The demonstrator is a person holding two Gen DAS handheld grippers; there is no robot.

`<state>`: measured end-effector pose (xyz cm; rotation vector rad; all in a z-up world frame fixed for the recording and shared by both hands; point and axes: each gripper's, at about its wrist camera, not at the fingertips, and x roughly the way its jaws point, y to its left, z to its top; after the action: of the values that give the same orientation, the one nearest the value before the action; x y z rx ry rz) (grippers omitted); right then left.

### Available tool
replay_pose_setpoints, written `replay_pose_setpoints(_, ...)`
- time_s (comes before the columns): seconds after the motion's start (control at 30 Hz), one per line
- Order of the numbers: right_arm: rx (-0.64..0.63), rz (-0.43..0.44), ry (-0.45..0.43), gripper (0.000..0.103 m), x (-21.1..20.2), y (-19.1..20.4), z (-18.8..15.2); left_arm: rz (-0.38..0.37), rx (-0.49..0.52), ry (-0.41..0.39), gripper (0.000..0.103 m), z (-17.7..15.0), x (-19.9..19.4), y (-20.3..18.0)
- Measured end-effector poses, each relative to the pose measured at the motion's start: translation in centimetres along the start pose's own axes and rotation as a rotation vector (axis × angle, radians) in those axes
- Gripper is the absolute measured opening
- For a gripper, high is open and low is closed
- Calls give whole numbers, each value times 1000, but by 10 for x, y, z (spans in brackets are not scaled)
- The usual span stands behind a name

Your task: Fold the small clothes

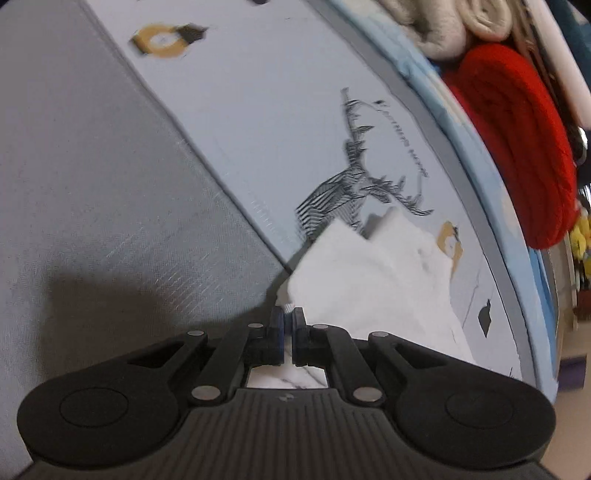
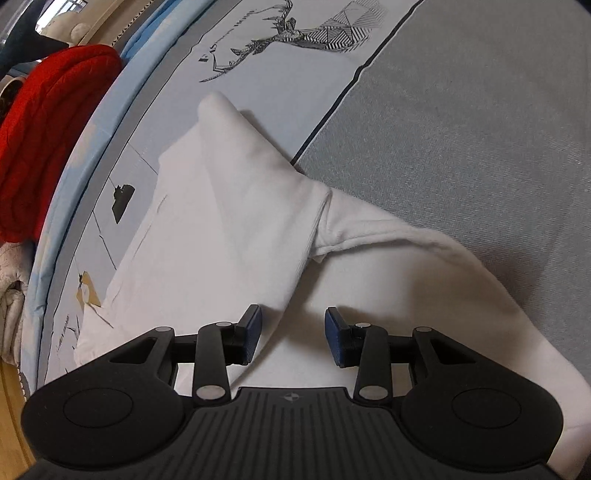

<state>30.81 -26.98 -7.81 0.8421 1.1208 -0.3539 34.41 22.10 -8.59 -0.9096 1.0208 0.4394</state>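
A small white garment (image 2: 229,221) lies crumpled on a bed, with one fold raised into a ridge and a sleeve trailing to the right. My right gripper (image 2: 293,332) hovers low over its near part, open; a folded edge of the cloth runs between the blue pads (image 2: 253,332) without either pad pressing on it. In the left wrist view the same white garment (image 1: 369,284) rises to the right of my left gripper (image 1: 288,317). That gripper is shut, with a small bit of the garment's edge pinched at its tips.
The bed has a pale blue sheet with a black deer print (image 1: 351,188) and a grey woven part (image 2: 480,129). Along the bed's edge lie a red quilted item (image 2: 48,147) and beige plush blankets (image 1: 443,26).
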Motion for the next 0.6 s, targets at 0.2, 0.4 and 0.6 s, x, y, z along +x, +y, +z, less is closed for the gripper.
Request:
replay_pose_setpoints(0.2,-17,18,-49,14,1,3,15,-59,10,-18,3,5,1,-6)
replay_pose_setpoints(0.4,63,122,-181,1,-33,-11,27,-136,61,25,3,-1,-8,-13)
replay_pose_setpoints(0.6,221,-69,-117,7,-15,-41,30,-78,30,86,22,-1,1,-5)
